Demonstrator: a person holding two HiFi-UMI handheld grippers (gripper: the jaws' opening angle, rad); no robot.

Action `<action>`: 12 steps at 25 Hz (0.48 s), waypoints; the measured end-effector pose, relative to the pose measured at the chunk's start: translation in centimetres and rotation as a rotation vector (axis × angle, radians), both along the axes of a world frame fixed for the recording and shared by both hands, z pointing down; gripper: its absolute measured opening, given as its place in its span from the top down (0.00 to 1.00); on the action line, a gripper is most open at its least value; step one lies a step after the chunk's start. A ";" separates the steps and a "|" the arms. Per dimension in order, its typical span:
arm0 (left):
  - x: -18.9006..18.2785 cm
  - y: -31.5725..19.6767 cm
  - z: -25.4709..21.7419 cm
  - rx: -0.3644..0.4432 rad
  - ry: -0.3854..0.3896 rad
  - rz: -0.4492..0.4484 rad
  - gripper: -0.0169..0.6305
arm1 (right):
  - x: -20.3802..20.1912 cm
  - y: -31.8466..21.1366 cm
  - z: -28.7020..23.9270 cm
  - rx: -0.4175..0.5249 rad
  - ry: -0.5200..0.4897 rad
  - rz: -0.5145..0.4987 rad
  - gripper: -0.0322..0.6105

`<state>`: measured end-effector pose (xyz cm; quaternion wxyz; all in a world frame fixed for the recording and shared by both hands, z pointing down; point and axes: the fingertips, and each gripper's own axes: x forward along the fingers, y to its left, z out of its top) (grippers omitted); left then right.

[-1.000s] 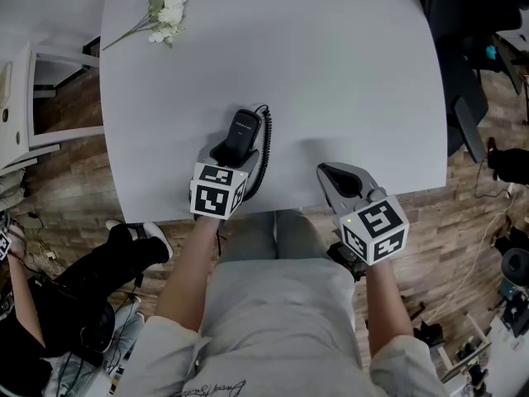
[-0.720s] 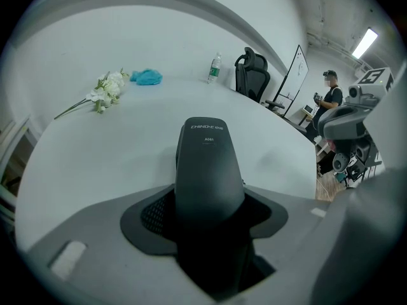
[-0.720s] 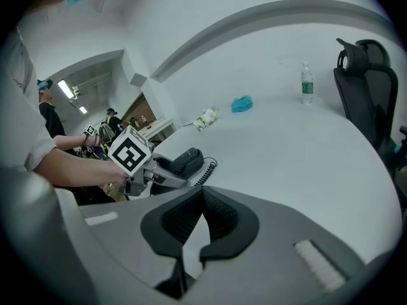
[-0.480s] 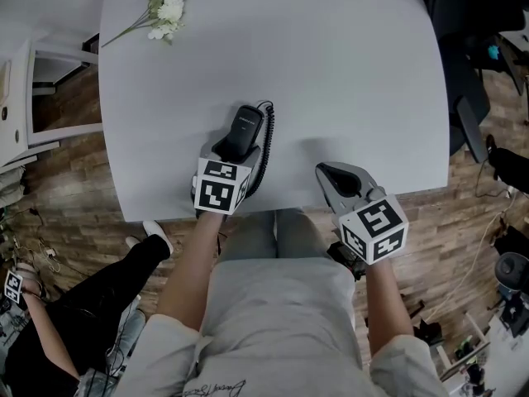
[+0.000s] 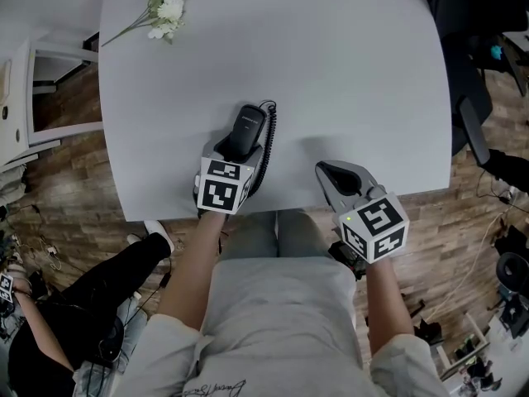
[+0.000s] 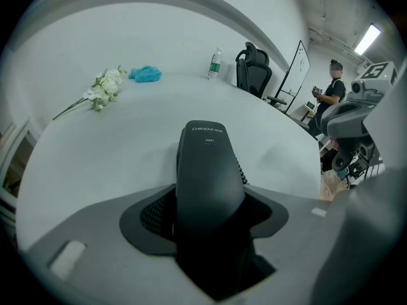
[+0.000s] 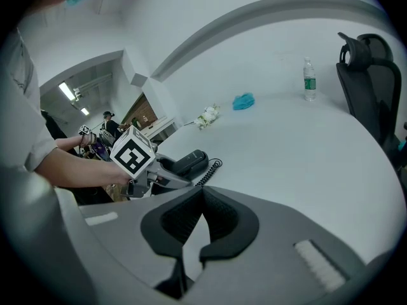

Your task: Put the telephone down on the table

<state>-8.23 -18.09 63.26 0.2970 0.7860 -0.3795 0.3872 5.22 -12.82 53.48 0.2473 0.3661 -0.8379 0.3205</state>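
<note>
The black telephone handset (image 5: 248,128) with its coiled cord (image 5: 269,139) sits low over the near part of the white table (image 5: 331,64). My left gripper (image 5: 240,146) is shut on its lower half. In the left gripper view the handset (image 6: 206,170) fills the gap between the jaws of the left gripper (image 6: 206,203) and points away over the table. My right gripper (image 5: 335,174) hovers at the table's near edge, to the right, shut with nothing in it. The right gripper view shows the right gripper (image 7: 202,218) empty, and the handset (image 7: 191,162) in the left gripper (image 7: 159,173).
White flowers (image 5: 161,11) lie at the far left of the table. A blue cloth (image 6: 145,74) and a water bottle (image 6: 214,63) stand at the far side. A black office chair (image 5: 463,56) is off to the right. A person (image 5: 50,337) sits at lower left.
My left gripper has carried the handset a little further over the table and slightly right. The right gripper has stayed put. The person at lower left has shifted.
</note>
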 end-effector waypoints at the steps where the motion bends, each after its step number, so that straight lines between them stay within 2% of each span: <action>1: 0.0 0.0 0.0 -0.001 -0.002 0.004 0.51 | -0.1 -0.1 0.0 0.000 -0.002 -0.002 0.94; 12: 0.0 0.0 0.2 0.023 -0.048 0.032 0.49 | -0.5 -0.2 0.1 -0.003 -0.006 -0.016 0.94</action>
